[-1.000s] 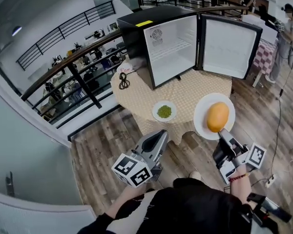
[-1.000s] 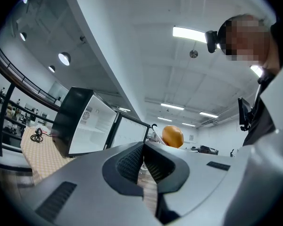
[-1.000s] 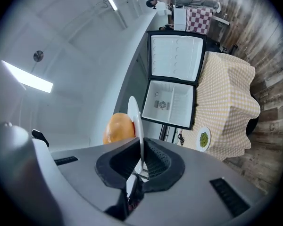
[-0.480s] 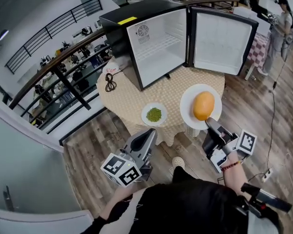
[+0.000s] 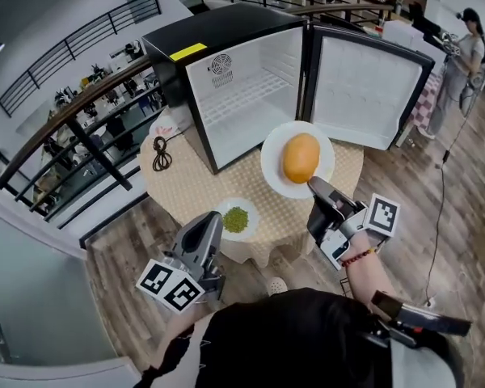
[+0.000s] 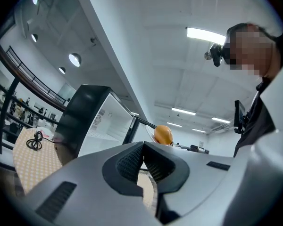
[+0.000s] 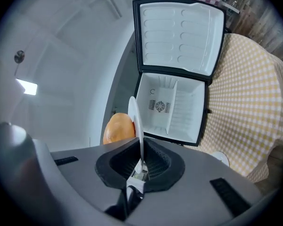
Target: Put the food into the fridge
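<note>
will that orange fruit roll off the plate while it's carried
Likely apt to roll: the fruit is rounded and sits loose on the smooth plate. The right gripper pinches only the rim, so the plate may tip easily.

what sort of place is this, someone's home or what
Probably an open-plan office or lab mezzanine, not a home: a railing overlooks cluttered desks below, and a mini fridge sits on a round cloth-covered table.
</note>
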### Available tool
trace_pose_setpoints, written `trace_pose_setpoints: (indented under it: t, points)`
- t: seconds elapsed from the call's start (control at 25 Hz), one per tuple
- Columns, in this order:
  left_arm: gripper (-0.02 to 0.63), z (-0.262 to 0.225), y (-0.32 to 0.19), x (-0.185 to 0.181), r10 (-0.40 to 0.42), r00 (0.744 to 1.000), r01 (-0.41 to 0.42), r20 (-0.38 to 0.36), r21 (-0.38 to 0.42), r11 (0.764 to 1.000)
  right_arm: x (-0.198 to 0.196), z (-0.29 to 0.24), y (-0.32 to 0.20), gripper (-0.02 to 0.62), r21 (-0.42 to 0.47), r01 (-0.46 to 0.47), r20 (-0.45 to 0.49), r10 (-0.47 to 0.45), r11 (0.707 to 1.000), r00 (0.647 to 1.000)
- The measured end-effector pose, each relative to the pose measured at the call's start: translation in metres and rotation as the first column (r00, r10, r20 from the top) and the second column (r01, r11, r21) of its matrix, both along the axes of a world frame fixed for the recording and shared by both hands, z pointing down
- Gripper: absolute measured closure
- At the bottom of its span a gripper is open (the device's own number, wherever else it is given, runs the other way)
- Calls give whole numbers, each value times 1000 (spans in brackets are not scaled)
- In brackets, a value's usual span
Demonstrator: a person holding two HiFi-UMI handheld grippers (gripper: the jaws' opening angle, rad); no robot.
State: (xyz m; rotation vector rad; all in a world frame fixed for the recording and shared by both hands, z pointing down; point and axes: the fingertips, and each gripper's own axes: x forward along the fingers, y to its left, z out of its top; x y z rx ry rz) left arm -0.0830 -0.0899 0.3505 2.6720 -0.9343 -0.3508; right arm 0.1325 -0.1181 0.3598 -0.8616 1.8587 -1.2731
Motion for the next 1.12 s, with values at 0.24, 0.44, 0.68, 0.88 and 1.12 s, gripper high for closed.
trace_pose_setpoints:
  t: [0.24,0.44,0.68,0.88,1.12]
  points:
    - [595,-5,-54,11,-50,999,50,15,22,999,12,1,-65,568,-16,32,-15,-32,999,999]
    - [595,-2,-87,25,-76,997,76,18,33,997,26,9,-105,568,-31,53,-29,-53,998,998]
    - [595,19,-113,42,-96,993,95,63,8,995,32,27,-141,568,-46,98,-5,-98,994,995]
    - [595,23,-123,56,-82,993,82,90,5,997,40,41,-165,568,-79,89,45,-85,993,995]
    - [595,24,-139,64,-94,989,92,117,19,996,48,53,-182,568,-134,58,48,-52,989,997]
